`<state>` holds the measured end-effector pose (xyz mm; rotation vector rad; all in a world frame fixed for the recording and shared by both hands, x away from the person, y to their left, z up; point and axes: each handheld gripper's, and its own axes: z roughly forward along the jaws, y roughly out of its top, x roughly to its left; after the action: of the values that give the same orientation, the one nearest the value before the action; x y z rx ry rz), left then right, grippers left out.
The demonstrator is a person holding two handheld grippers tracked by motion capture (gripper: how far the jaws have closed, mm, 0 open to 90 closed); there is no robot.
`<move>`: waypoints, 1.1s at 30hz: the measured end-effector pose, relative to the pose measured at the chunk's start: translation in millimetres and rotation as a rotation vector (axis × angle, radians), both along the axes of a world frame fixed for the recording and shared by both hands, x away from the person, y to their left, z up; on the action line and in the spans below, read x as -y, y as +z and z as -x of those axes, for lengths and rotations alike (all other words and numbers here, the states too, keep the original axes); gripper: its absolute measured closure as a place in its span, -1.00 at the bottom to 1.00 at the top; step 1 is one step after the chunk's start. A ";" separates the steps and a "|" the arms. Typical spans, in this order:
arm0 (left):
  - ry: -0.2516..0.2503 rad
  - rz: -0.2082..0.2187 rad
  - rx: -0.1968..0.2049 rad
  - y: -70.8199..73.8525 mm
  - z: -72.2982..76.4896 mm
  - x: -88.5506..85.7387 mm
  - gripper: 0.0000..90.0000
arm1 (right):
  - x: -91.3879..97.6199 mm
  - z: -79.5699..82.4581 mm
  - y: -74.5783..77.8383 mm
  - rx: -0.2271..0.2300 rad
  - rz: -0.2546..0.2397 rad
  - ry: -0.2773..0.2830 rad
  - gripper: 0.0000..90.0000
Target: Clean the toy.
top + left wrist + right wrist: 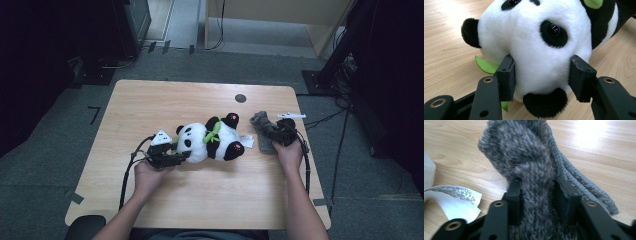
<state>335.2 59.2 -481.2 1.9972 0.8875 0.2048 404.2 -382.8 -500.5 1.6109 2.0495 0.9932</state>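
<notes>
A black-and-white plush panda (212, 140) with a green scarf lies on its side in the middle of the wooden table (150, 100). My left gripper (182, 156) comes at it from the left. In the left gripper view the two pads press into the white fur of the panda's head (536, 50), so the left gripper (541, 62) is shut on it. A grey knitted cloth (262, 125) lies crumpled to the right of the panda. My right gripper (280, 134) sits on it. In the right gripper view the cloth (524, 152) bulges up between the jaws of the right gripper (537, 185), which stand apart around it.
The panda's white care label (456, 197) lies on the wood beside the cloth. A small white object (291, 116) rests near the table's right edge. A dark round spot (240, 98) marks the far side. Cables trail from both grippers toward the front edge.
</notes>
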 end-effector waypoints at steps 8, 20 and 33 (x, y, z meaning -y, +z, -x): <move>0.006 0.001 -0.002 -0.2 -0.8 0.1 -0.07 | -0.4 6.6 13.1 0.051 -0.057 -0.011 -0.05; 0.002 -0.003 -0.008 1.5 -1.6 0.0 -0.09 | -19.2 28.1 38.7 0.111 -0.079 0.069 -0.19; 0.006 0.000 -0.031 7.1 -8.4 -0.8 0.01 | -45.3 58.6 62.5 0.183 -0.119 0.177 -0.19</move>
<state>343.7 60.0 -474.1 2.0021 0.9134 0.1779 345.6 -337.4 -437.9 1.3531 2.0677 1.2959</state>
